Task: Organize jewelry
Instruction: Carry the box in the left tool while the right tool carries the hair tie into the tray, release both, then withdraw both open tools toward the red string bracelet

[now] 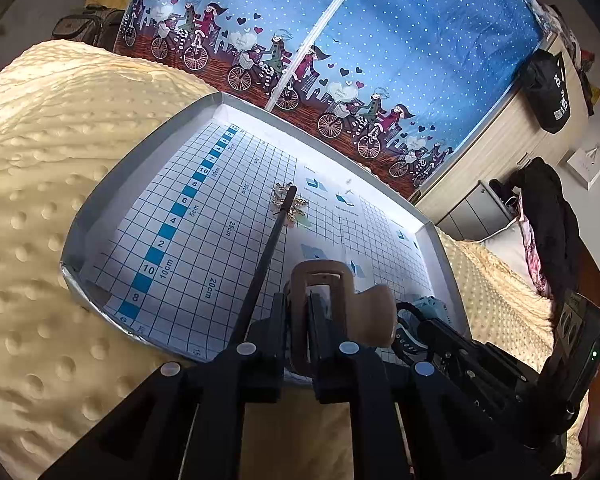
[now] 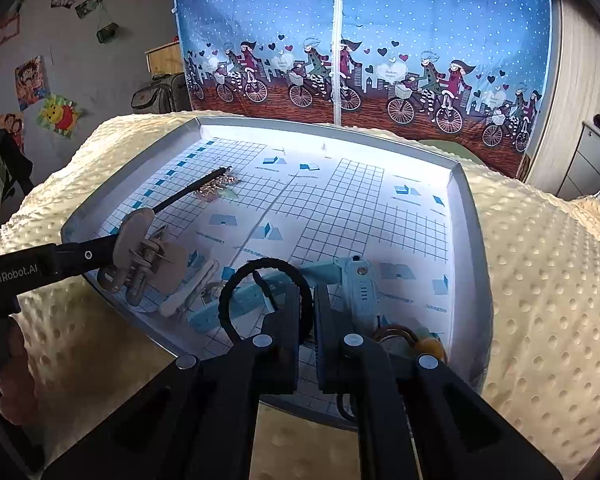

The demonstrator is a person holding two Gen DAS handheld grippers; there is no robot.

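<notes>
My left gripper (image 1: 300, 316) is shut on a tan hair claw clip (image 1: 320, 276), held just above the near end of a white grid-lined tray (image 1: 140, 152). A thin black rod (image 1: 266, 256) runs from beside its left finger to a small pile of gold jewelry (image 1: 290, 204) mid-tray. In the right wrist view my right gripper (image 2: 308, 320) is shut on a black hair tie (image 2: 260, 266), whose loop stands up over the tray's near edge. The left gripper (image 2: 140, 256) and its clip (image 2: 136, 228) sit at the left there, the rod tip touching the gold jewelry (image 2: 220, 186).
A light-blue watch (image 2: 358, 284), a white hair clip (image 2: 188, 290) and an amber-coloured piece (image 2: 432, 346) lie at the tray's near end (image 2: 466, 220). The tray rests on a cream dotted blanket (image 2: 540, 280). A blue cartoon-print fabric wardrobe (image 2: 420, 20) stands behind.
</notes>
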